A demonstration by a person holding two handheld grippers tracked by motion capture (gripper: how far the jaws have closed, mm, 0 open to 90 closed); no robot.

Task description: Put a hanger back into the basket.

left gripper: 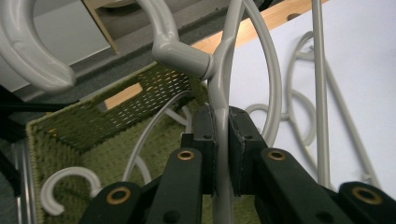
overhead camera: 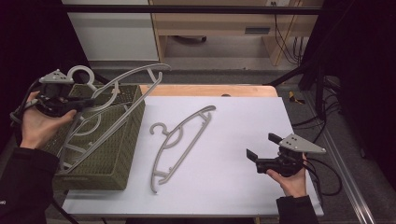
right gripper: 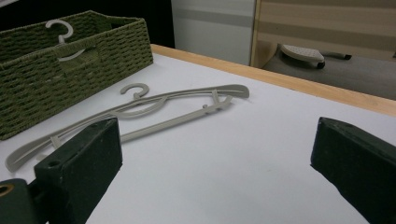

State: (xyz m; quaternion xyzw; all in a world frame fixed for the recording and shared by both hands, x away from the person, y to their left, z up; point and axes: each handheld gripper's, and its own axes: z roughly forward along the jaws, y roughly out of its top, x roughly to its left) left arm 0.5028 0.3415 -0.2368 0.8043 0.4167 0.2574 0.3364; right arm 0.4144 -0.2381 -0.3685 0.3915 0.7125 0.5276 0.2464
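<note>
My left gripper (overhead camera: 88, 101) hangs over the green woven basket (overhead camera: 116, 158) at the table's left, shut on a grey plastic hanger (overhead camera: 135, 72). In the left gripper view the pads (left gripper: 205, 135) clamp that hanger's arm (left gripper: 223, 93) just below its hook. Another grey hanger (left gripper: 56, 184) lies inside the basket (left gripper: 70, 135). A third hanger (overhead camera: 205, 112) lies flat on the white table top, beside the basket. My right gripper (overhead camera: 263, 146) rests low at the right, open and holding nothing. In the right gripper view that gripper (right gripper: 215, 158) faces the flat hanger (right gripper: 140, 109) and the basket (right gripper: 70, 60).
The white sheet (overhead camera: 233, 121) covers the table, with a wooden edge (overhead camera: 210, 89) along the far side. Black cables (overhead camera: 322, 121) trail off the right edge. A pale cabinet (overhead camera: 112, 32) and wooden furniture (overhead camera: 215, 23) stand beyond the table.
</note>
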